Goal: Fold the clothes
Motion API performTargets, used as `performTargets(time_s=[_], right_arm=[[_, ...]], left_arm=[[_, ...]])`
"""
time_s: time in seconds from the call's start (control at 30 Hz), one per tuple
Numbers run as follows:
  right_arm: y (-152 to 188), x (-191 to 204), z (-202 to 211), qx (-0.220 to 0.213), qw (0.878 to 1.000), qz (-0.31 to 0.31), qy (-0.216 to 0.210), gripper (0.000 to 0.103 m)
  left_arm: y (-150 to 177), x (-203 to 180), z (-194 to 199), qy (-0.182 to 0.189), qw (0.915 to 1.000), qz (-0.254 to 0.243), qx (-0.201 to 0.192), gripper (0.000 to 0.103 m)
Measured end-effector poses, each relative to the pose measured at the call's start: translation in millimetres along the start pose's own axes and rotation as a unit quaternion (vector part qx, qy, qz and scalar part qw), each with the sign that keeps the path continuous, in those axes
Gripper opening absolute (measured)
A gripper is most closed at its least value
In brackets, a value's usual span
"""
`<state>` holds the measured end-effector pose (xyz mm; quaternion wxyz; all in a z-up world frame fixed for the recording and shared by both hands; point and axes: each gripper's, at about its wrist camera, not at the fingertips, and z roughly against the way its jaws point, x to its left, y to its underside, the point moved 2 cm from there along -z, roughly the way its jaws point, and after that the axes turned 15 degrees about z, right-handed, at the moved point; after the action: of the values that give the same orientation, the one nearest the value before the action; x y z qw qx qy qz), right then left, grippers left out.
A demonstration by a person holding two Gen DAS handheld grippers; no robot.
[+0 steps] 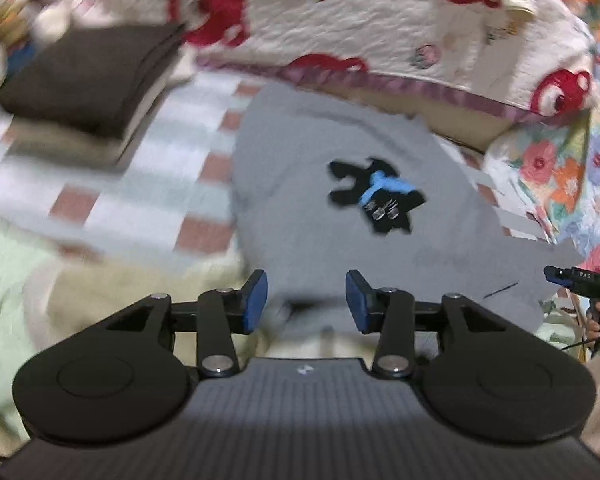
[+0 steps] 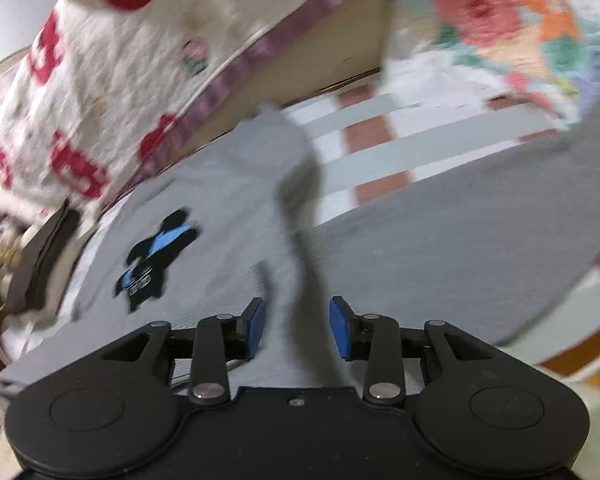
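Observation:
A grey T-shirt (image 1: 332, 152) with a black and blue figure print (image 1: 376, 194) lies spread on a striped bed cover. My left gripper (image 1: 306, 300) hovers open over the shirt's near edge, nothing between its blue pads. In the right wrist view the same grey T-shirt (image 2: 228, 208) shows its print (image 2: 158, 254) at the left, with a raised fold running down its middle. My right gripper (image 2: 297, 326) is open above that fold, its pads (image 2: 256, 326) apart and empty. The right gripper's tip (image 1: 568, 276) also pokes in at the right edge of the left wrist view.
A stack of folded dark brown clothes (image 1: 92, 76) sits at the back left. A white quilt with red rings (image 1: 380, 20) rises behind the shirt. A flowered blanket (image 1: 560, 168) lies at the right. The striped cover (image 2: 412, 148) stretches beyond the shirt. Both views are motion-blurred.

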<state>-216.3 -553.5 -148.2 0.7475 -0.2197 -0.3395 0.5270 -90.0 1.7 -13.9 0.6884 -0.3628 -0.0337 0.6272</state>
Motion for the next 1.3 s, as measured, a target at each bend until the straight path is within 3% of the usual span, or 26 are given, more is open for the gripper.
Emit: performTargets(time_s=[0.13, 0.3, 0.43, 0.6, 0.73, 0.87, 1.0, 1.07, 1.13, 1.17, 1.3], right_arm=[[0.0, -29.8, 16.5, -0.006, 0.999, 0.006, 0.051, 0.042], [0.1, -73.1, 32.9, -0.002, 0.995, 0.005, 0.099, 0.054], [-2.9, -119.1, 29.0, -0.009, 0.991, -0.033, 0.127, 0.056], [-6.4, -176.6, 24.1, -0.018, 0.983, -0.081, 0.161, 0.056], [-7.3, -212.9, 16.6, -0.017, 0.977, -0.111, 0.182, 0.056], [-2.9, -225.7, 0.2, -0.001, 0.975, -0.126, 0.183, 0.057], [3.9, -225.4, -8.6, -0.064, 0.977, -0.147, 0.143, 0.065], [5.7, -222.5, -19.1, -0.091, 0.982, -0.146, 0.082, 0.065], [5.2, -219.8, -27.2, -0.107, 0.98, -0.153, 0.07, 0.035], [3.5, -217.4, -29.9, -0.11, 0.979, -0.152, 0.073, 0.008], [-20.9, -185.0, 0.1, -0.162, 0.978, -0.059, 0.121, 0.007]], left_arm=[[-20.1, -56.2, -38.9, 0.019, 0.9981, -0.043, 0.039, 0.051], [-26.5, -121.5, -95.2, 0.059, 0.9895, -0.089, 0.097, 0.051], [-12.7, -187.9, -138.8, 0.085, 0.9765, -0.166, 0.109, 0.051], [10.1, -250.5, -199.4, 0.119, 0.9673, -0.167, 0.149, 0.051], [23.8, -273.3, -234.5, 0.103, 0.968, -0.169, 0.153, 0.051], [40.7, -262.8, -256.5, 0.073, 0.97, -0.145, 0.181, 0.051], [55.9, -246.6, -273.7, 0.032, 0.9688, -0.14, 0.202, 0.051], [58.9, -245.3, -276.3, 0.003, 0.9685, -0.168, 0.184, 0.051], [60.0, -243.3, -276.4, -0.011, 0.968, -0.185, 0.17, 0.051], [59.0, -241.1, -274.9, -0.009, 0.9687, -0.181, 0.169, 0.052], [58.9, -231.8, -270.8, -0.013, 0.9687, -0.182, 0.168, 0.053]])
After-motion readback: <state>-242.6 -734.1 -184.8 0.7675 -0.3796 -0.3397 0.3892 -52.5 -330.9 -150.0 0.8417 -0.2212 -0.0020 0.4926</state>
